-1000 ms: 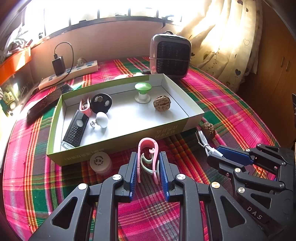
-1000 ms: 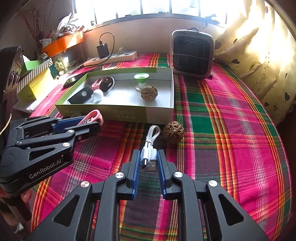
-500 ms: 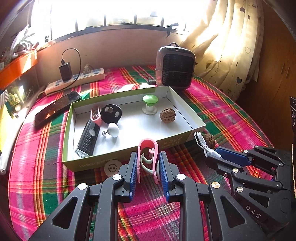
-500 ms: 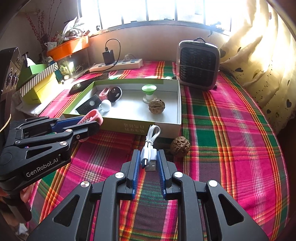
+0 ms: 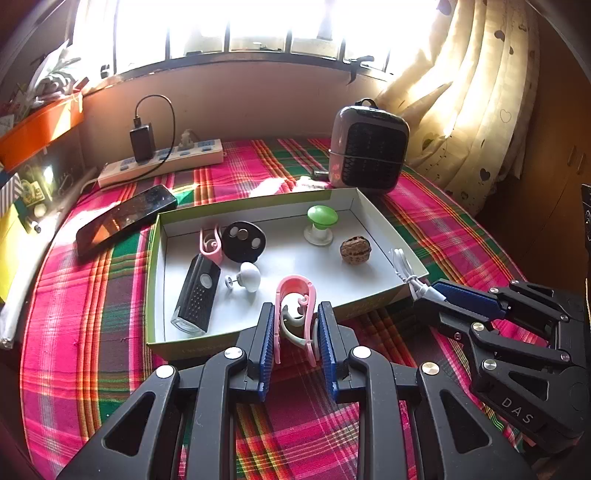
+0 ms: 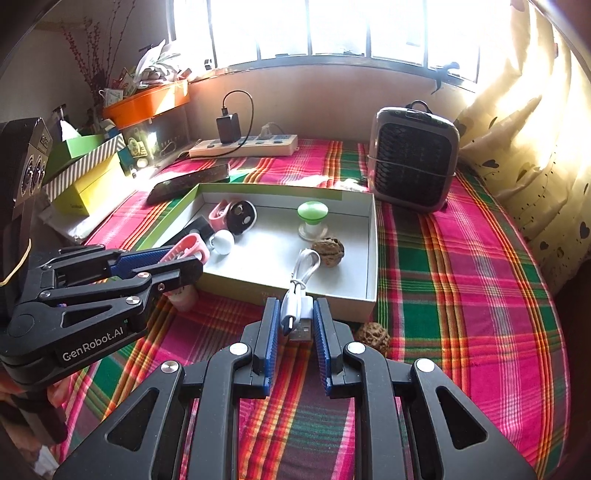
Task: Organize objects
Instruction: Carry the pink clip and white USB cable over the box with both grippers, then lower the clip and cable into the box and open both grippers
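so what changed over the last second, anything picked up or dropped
Nothing was taken or released. Both tools rose and moved forward toward the box: the left tool carries the pink clip above its near wall, the right tool brings the white cable over the near edge. Items inside the box and the loose walnut stayed put.

Strong daylight is admitted through the window (image 5: 236, 26), where the panes are overexposed to plain white. The curtain (image 5: 476, 103) is backlit and glows yellow. A glare patch is cast on the plaid cloth (image 6: 480, 258) behind the box (image 6: 371, 258). Straight lines are bent by fisheye distortion, and the corners are darkened. Focus is sharp throughout.
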